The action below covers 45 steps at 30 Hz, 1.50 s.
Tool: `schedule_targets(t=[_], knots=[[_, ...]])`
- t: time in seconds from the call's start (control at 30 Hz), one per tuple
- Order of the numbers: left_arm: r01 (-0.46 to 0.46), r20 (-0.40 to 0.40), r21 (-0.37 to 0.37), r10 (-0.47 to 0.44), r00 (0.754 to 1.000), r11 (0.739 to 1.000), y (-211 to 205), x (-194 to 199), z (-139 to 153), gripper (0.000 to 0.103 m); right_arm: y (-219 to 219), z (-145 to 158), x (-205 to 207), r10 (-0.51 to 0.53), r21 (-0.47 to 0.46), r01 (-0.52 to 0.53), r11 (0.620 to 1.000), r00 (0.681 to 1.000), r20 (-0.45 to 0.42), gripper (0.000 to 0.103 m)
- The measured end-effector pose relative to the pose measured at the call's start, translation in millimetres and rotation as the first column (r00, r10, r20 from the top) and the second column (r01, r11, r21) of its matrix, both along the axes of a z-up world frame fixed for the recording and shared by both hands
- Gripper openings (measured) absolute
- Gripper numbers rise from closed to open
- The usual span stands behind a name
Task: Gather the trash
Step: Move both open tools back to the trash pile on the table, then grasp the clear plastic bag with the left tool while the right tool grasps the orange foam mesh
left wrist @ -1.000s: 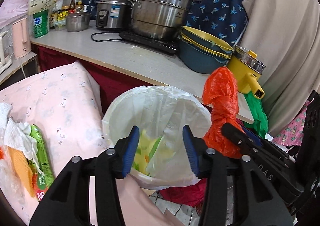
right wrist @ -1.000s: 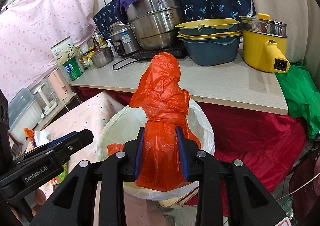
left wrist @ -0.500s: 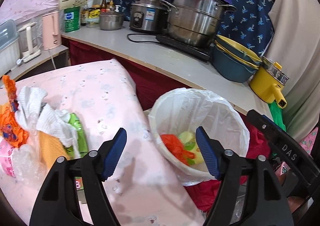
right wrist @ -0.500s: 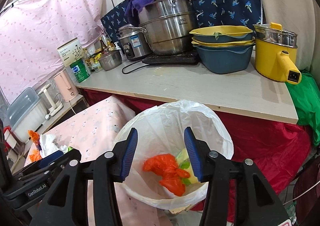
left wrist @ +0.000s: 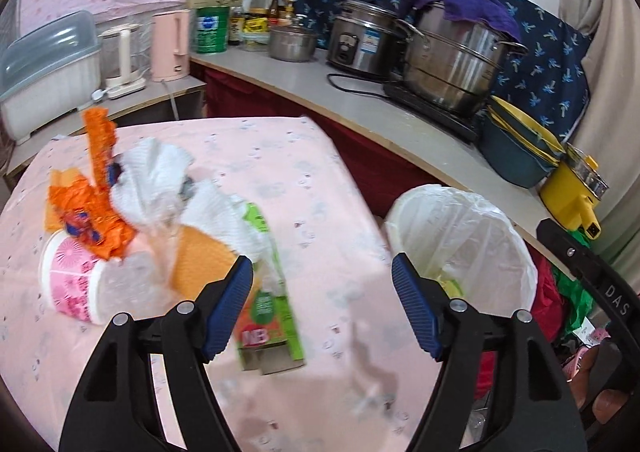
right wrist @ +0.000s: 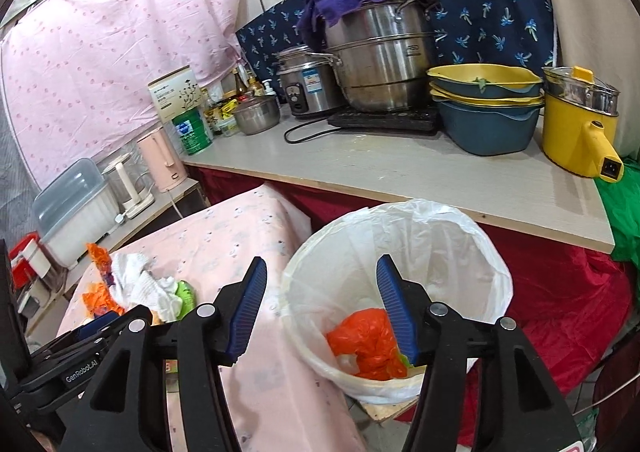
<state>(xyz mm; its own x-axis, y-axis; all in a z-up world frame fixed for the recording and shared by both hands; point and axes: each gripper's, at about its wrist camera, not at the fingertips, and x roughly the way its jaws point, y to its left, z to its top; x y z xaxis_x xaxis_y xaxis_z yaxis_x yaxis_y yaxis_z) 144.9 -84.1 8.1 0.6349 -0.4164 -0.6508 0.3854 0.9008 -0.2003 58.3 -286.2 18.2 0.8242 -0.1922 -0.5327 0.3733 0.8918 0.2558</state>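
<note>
A white-lined trash bin [left wrist: 496, 224] [right wrist: 480, 248] stands beside the pink-clothed table [left wrist: 304, 180]. An orange plastic bag [right wrist: 366, 344] lies inside the bin. On the table sits a trash pile: a green carton [left wrist: 268, 304], white tissues [left wrist: 160, 172], orange wrappers [left wrist: 96, 192] and a pink cup [left wrist: 68, 276]. My left gripper [left wrist: 322, 308] is open and empty above the table, just right of the carton. My right gripper [right wrist: 322, 310] is open and empty above the bin's left rim.
A counter [right wrist: 400, 172] behind holds a large steel pot [right wrist: 380, 56], rice cooker [right wrist: 306, 84], stacked blue and yellow bowls [right wrist: 486, 108] and a yellow electric pot [right wrist: 576, 136]. A pink kettle [left wrist: 170, 46] and a plastic box [left wrist: 44, 68] stand at left.
The right gripper opened and dropped the orange bag into the bin. The left gripper opened wider and swung left from over the bin to over the table's trash pile.
</note>
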Motion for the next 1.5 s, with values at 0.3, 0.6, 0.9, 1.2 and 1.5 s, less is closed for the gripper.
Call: schedule_targets(t=[0.3,0.6,0.9,1.2,1.5], knots=[[-0.106,0.001,0.028,0.106,0.994,0.994,54,-1,-4,0.068,38,3,7,0.07,-0.01,-0.07,0.997,0.997,-0.01,0.056],[-0.174,0.007,0.09,0.174,0.985,0.981,89,-3,-16,0.068,74,0,17,0.139,-0.016,-0.139,0.99,0.99,-0.031,0.056],[-0.22,-0.039,0.11,0.226,0.973,0.969,113,15,-37,0.068,104,-15,38,0.207,-0.009,-0.208,0.978,0.976,-0.071,0.056],[-0.213,-0.079,0.124,0.224,0.971,0.969,115,36,-54,0.065,128,-36,69,0.271,0.017,-0.271,0.962,0.955,-0.117,0.056],[-0.163,-0.142,0.113,0.179,0.974,0.98,107,51,-67,0.023,147,-57,100,0.339,0.064,-0.333,0.941,0.927,-0.159,0.052]])
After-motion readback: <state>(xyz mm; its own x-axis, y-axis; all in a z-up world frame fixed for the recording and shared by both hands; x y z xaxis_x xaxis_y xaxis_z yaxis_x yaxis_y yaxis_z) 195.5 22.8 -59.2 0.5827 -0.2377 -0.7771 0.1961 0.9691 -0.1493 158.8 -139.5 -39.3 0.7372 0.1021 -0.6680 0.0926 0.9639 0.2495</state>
